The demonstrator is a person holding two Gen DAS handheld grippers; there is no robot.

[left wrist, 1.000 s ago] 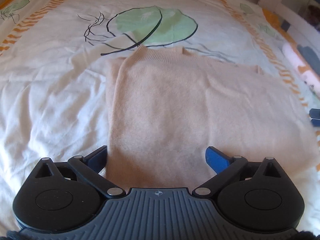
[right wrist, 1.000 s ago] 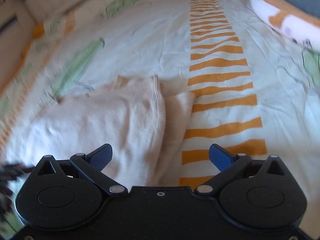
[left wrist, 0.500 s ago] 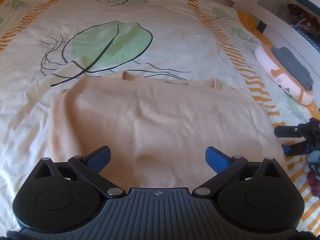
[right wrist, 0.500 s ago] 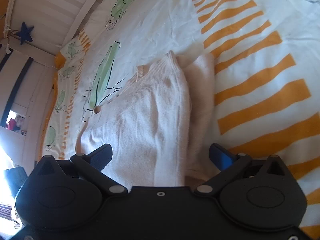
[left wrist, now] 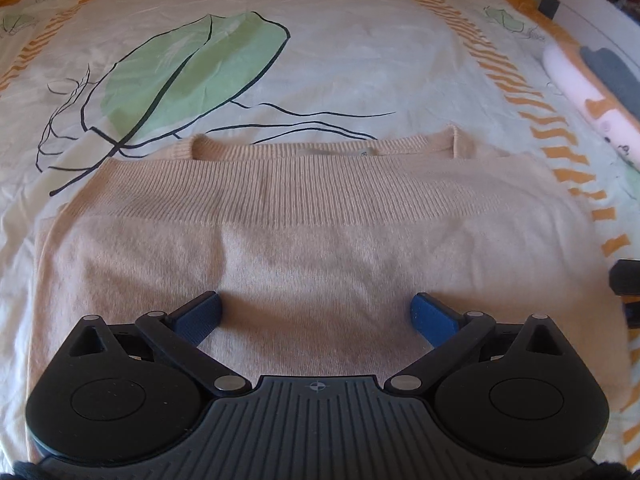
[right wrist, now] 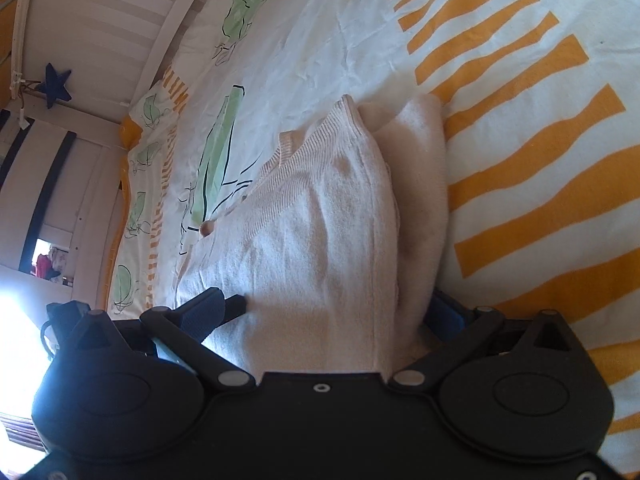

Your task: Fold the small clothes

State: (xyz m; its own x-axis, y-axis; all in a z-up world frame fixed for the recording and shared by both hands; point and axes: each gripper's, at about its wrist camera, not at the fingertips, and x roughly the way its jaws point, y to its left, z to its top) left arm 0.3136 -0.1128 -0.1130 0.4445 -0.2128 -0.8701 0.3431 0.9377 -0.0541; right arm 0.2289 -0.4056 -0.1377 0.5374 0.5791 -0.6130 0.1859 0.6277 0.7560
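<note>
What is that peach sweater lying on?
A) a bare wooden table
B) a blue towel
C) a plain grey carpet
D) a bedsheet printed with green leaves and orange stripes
D: the peach sweater lies on a white bedsheet printed with green leaves and orange stripes.

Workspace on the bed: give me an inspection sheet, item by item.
Surface: bed cover, white with green leaves and orange stripes, lightly creased.
Job's things: beige knit sweater lying flat, ribbed hem folded up close to the neckline; layered folded edge shows in the right wrist view.
Clutter: plush toy at the cover's right edge.
Grippers: left claw open over the sweater's near part; right claw open, straddling the sweater's folded side edge.
Cables: nothing seen.
Surroundings: white slatted bed rail, dark blue star hanging on it.
</note>
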